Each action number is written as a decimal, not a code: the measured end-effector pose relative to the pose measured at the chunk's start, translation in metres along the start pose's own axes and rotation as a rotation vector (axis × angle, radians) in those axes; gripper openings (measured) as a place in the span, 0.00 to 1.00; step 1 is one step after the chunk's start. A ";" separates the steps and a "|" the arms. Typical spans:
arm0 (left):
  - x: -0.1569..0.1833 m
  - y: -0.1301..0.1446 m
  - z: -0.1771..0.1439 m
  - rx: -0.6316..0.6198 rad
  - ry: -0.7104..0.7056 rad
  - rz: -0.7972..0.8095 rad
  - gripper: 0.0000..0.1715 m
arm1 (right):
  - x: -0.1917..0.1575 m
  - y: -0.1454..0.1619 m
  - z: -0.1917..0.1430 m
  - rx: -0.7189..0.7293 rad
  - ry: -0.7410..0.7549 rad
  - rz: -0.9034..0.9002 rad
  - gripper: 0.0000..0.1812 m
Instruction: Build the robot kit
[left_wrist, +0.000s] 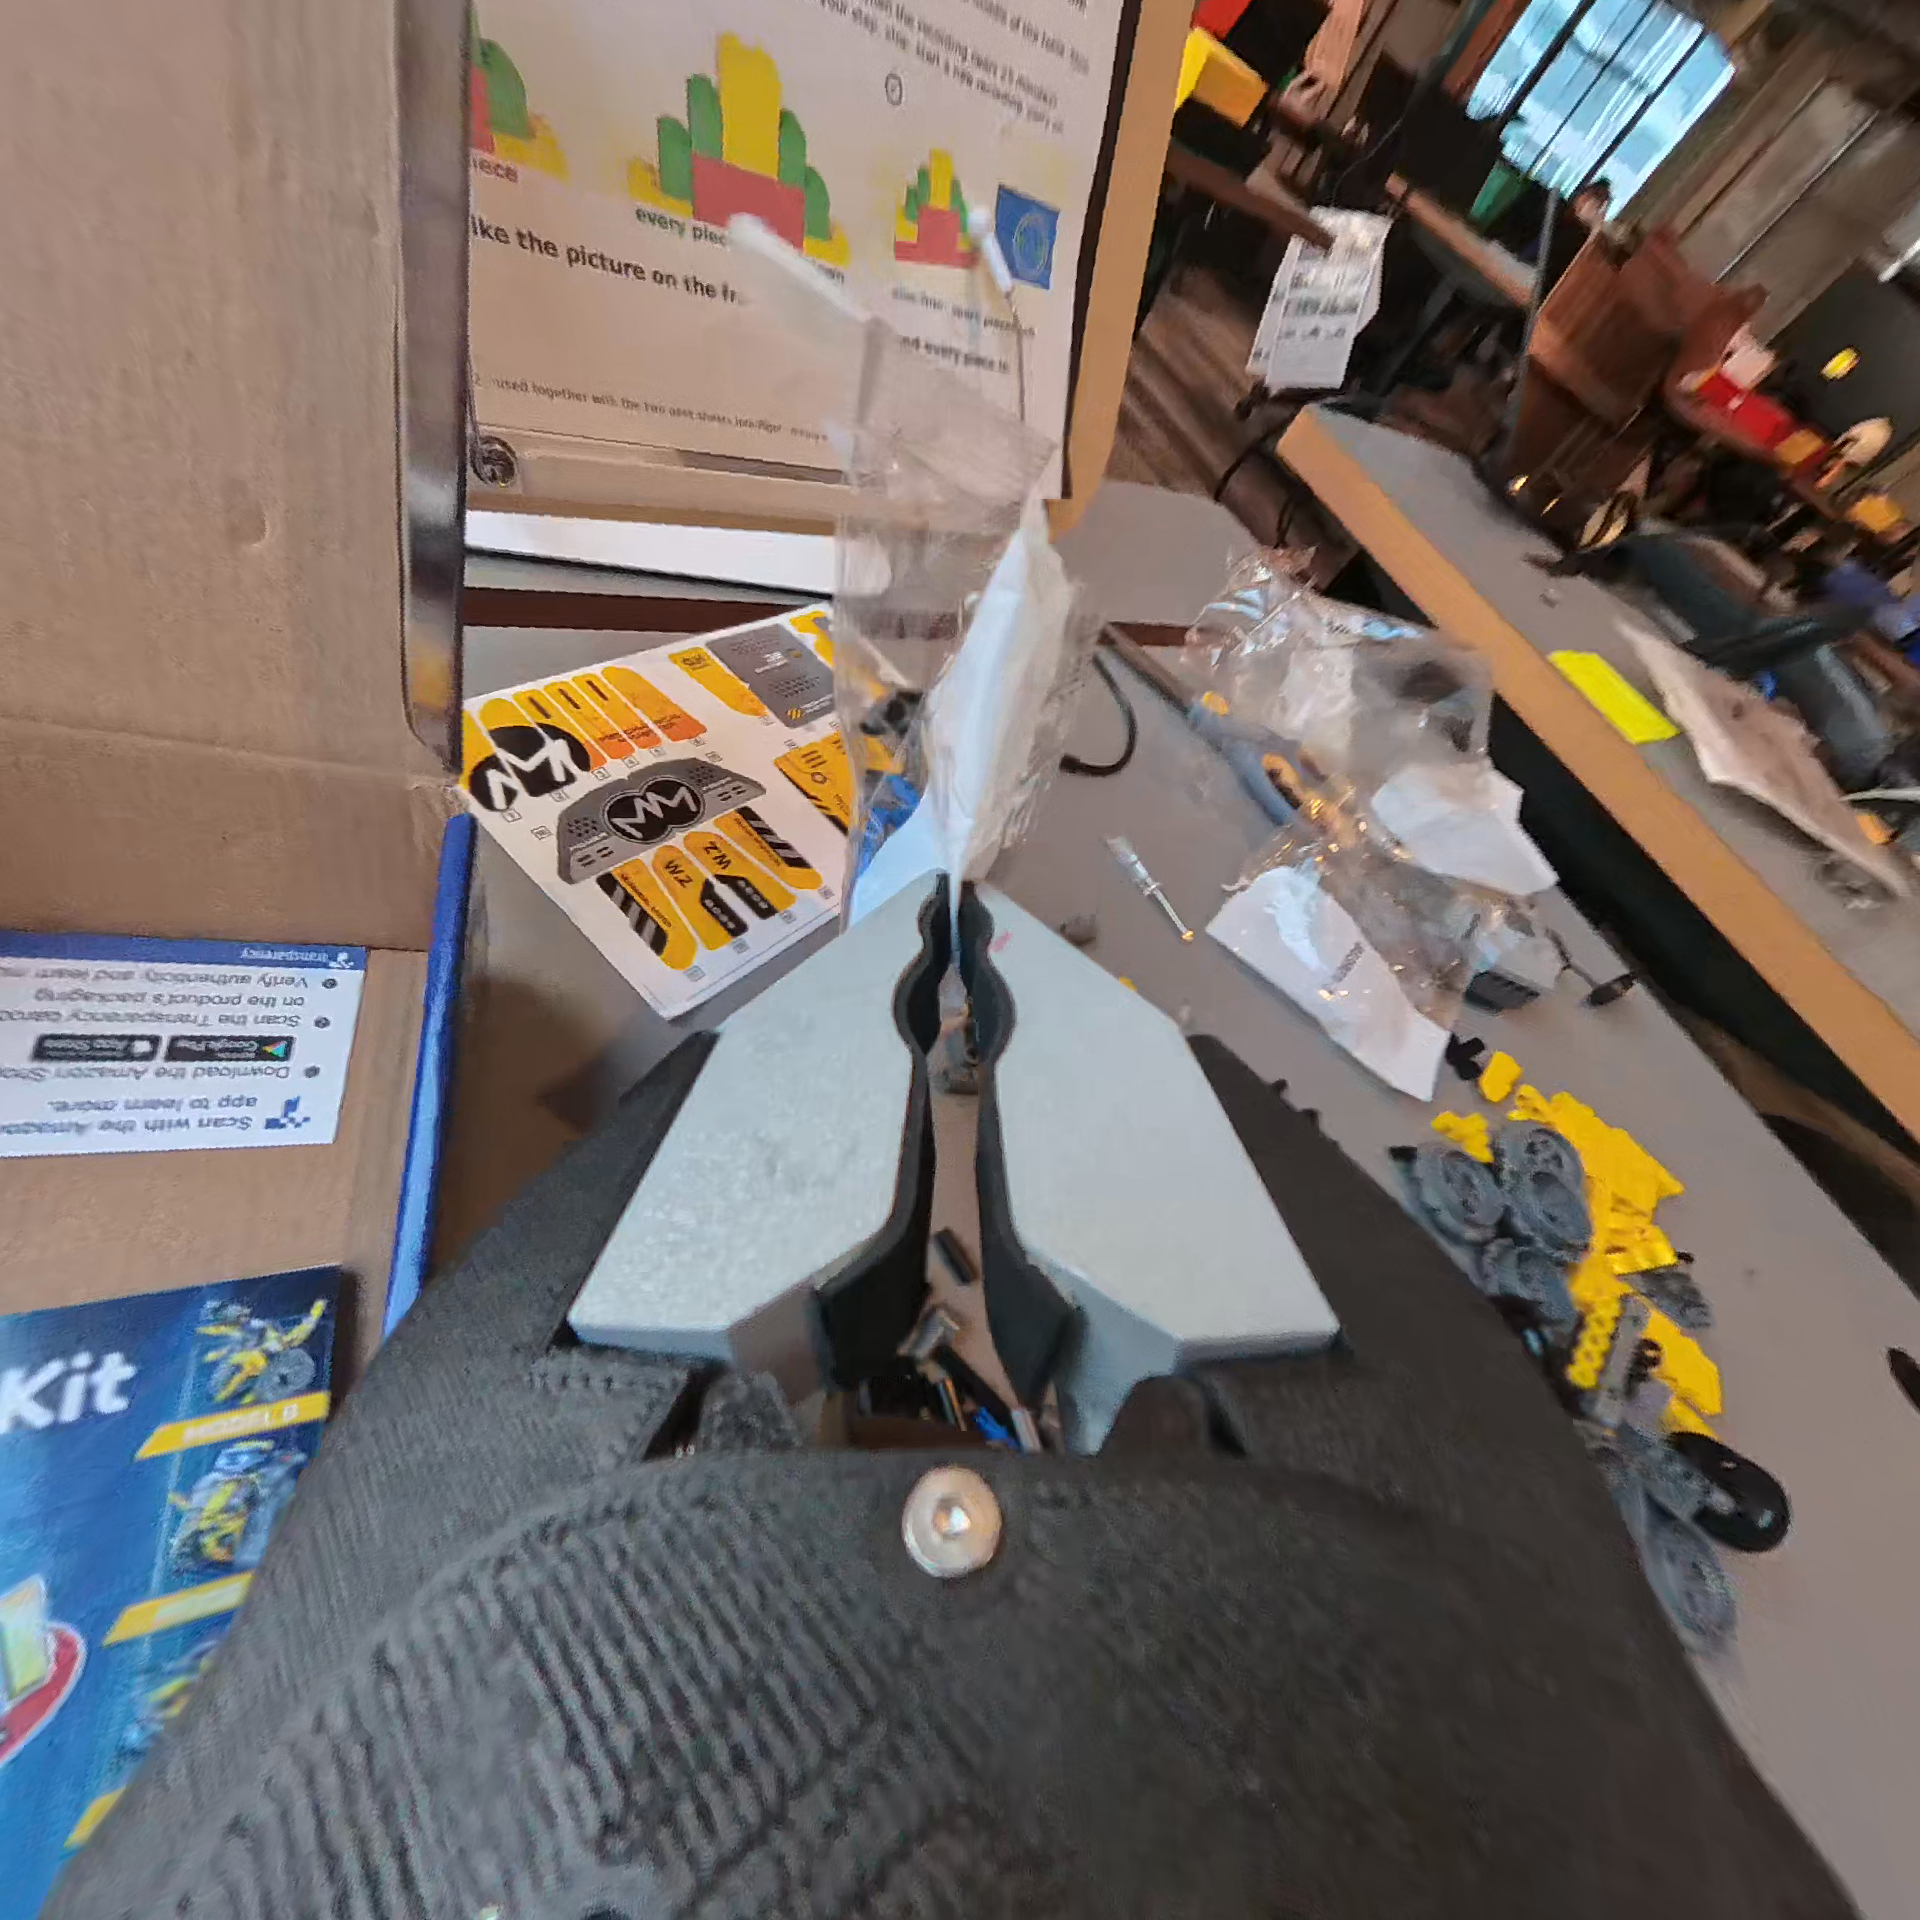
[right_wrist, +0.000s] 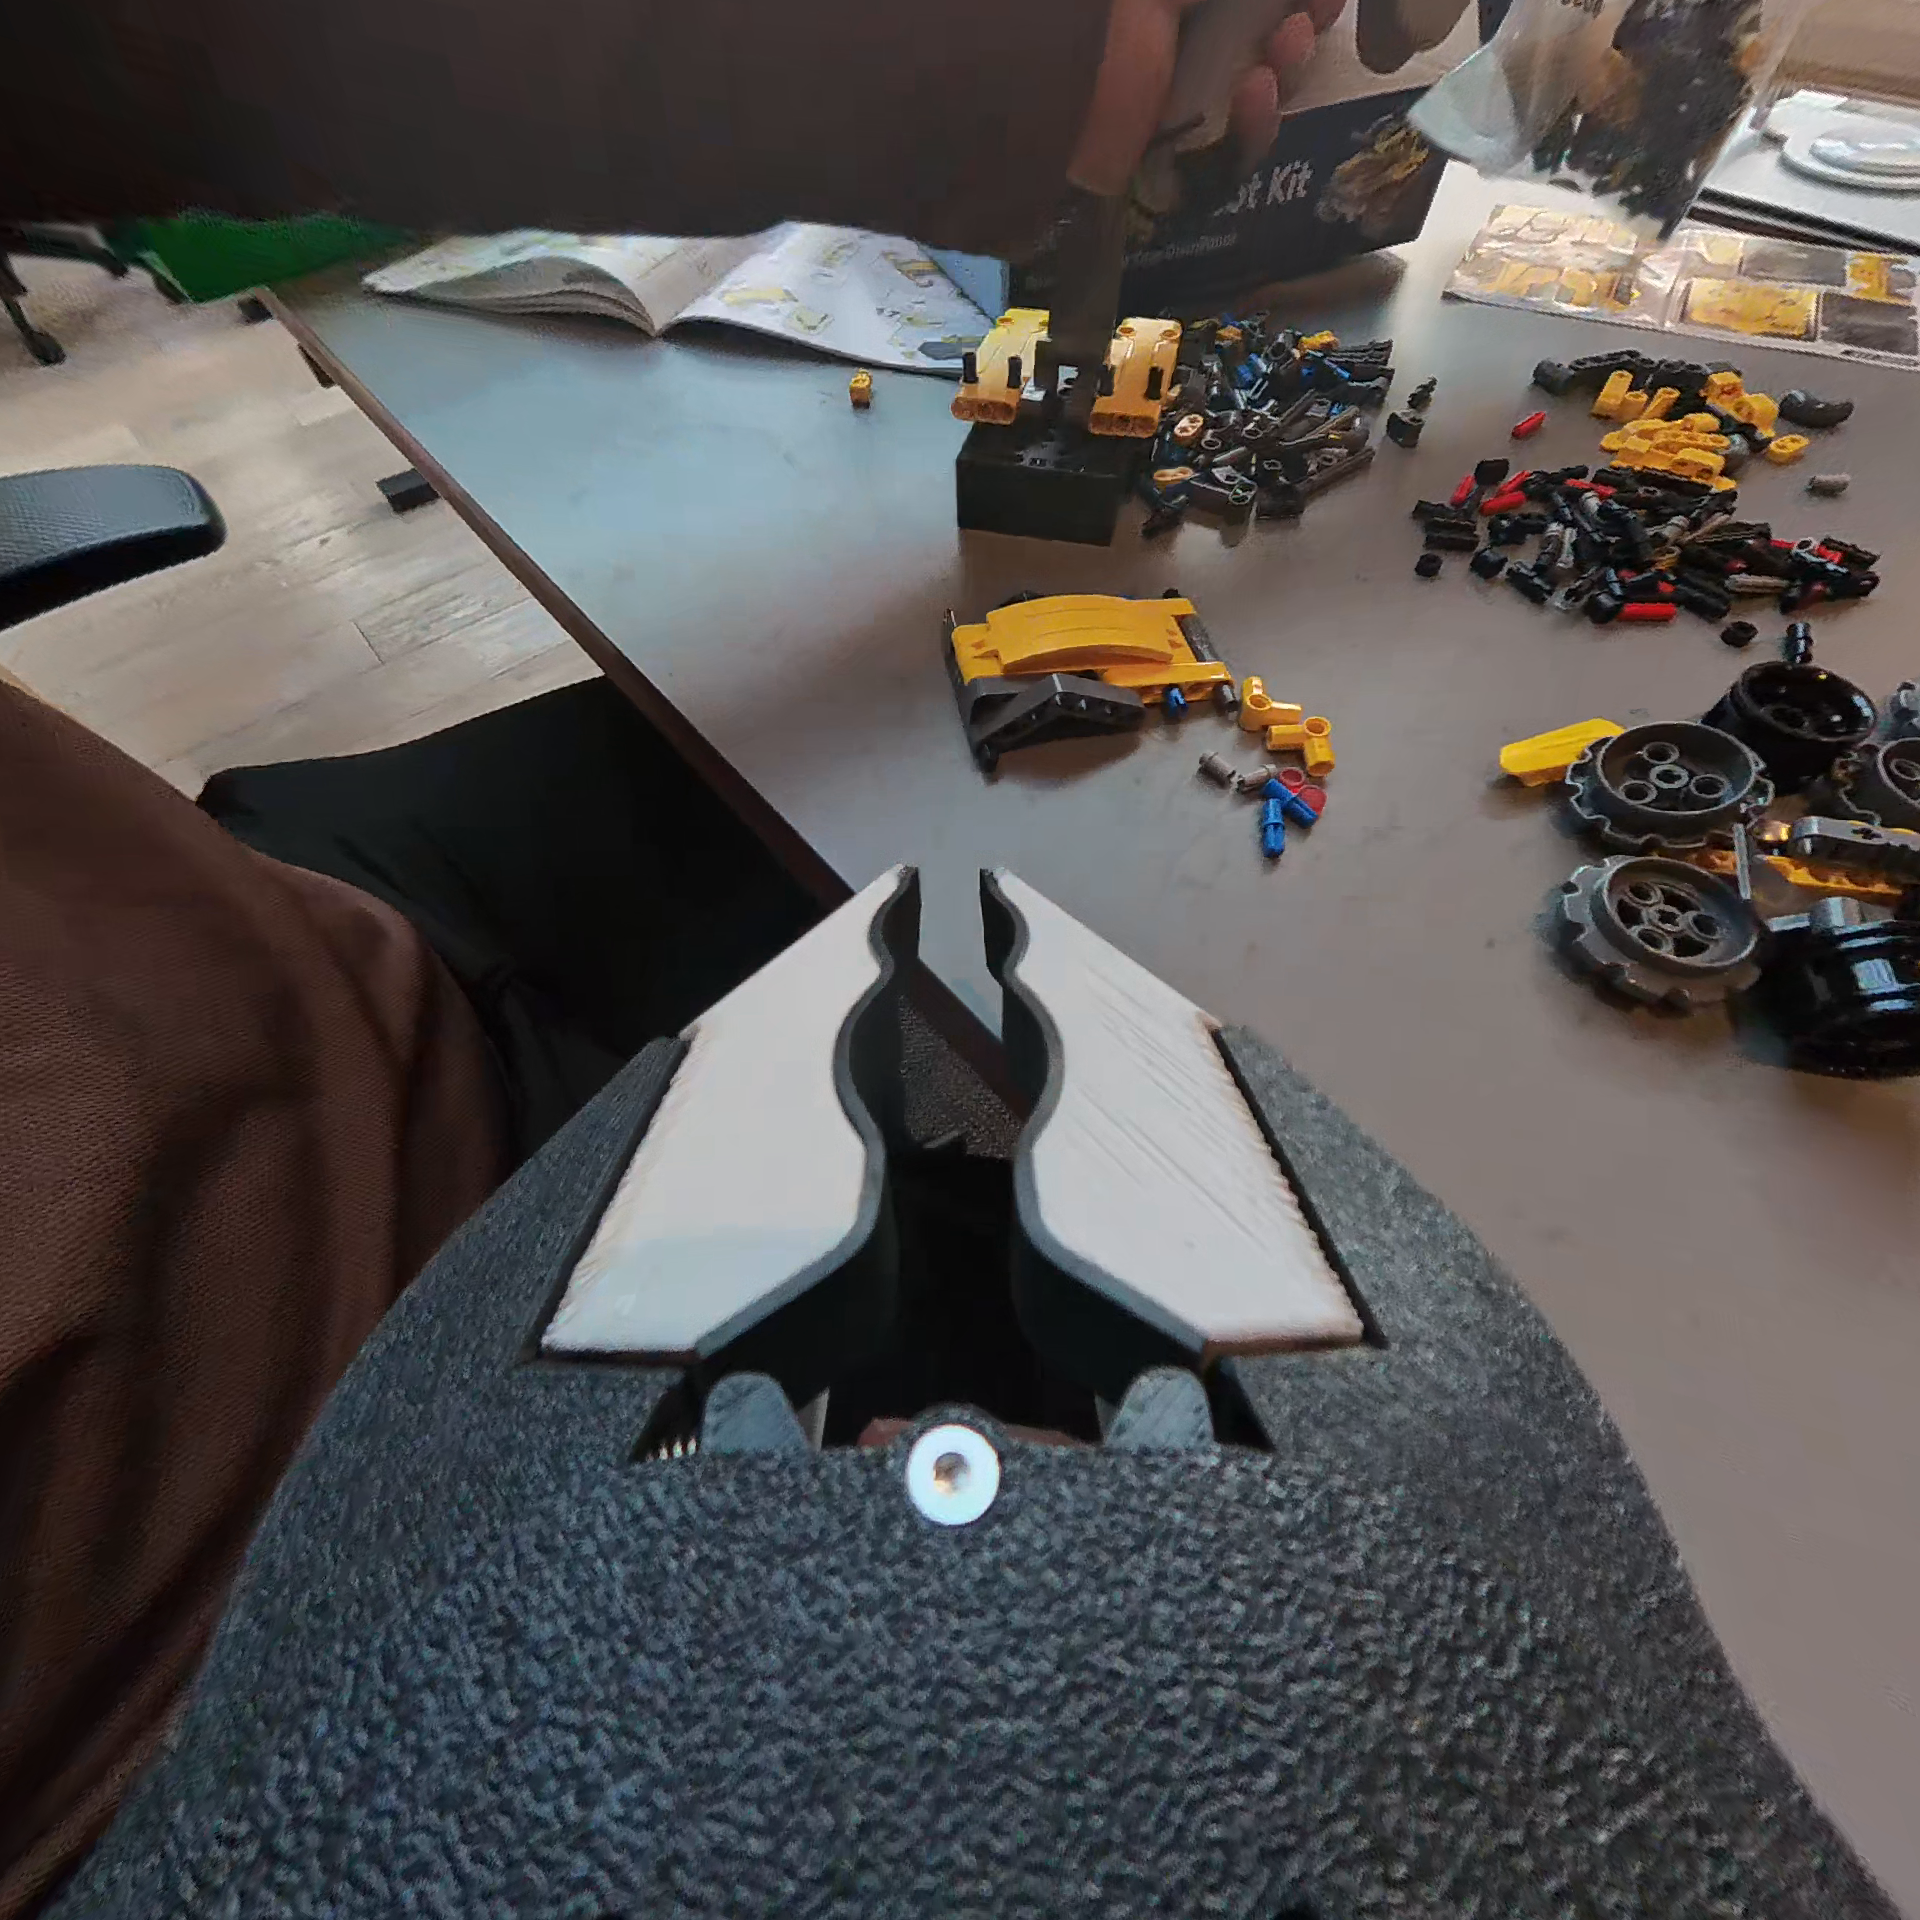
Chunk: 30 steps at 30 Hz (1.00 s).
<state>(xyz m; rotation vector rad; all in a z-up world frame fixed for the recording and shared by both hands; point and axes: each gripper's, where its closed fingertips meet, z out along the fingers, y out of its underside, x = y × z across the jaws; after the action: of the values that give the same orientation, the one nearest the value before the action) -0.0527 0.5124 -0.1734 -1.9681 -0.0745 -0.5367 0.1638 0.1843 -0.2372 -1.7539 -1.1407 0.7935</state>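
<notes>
One clear bag (left_wrist: 956, 644) pinched in left gripper (left_wrist: 953, 904) — right gripper (right_wrist: 950, 883) empty, parted

The left gripper (left_wrist: 954, 904) has matt, grainy grey plastic fingers on a ribbed black printed body with a shiny metal screw (left_wrist: 952, 1521). It pinches a clear, glossy, crinkled plastic bag (left_wrist: 940, 582). Beside it are a rough brown cardboard box (left_wrist: 197, 436) and a glossy sticker sheet (left_wrist: 675, 790). The surface (right_wrist: 790, 540) is smooth and matt grey.
</notes>
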 end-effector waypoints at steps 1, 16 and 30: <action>-0.002 0.001 0.001 -0.012 -0.011 0.027 0.00 | -0.001 0.001 0.000 -0.003 -0.003 -0.001 0.06; -0.026 0.021 0.012 -0.207 -0.173 0.189 0.00 | -0.008 0.008 0.006 -0.031 -0.033 -0.006 0.06; -0.039 0.033 -0.003 -0.317 -0.187 0.015 0.21 | -0.001 0.007 0.007 -0.039 -0.004 0.003 0.06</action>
<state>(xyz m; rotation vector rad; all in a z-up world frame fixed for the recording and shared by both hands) -0.0794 0.5018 -0.2155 -2.3242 -0.0963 -0.3697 0.1603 0.1843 -0.2463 -1.7869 -1.1637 0.7811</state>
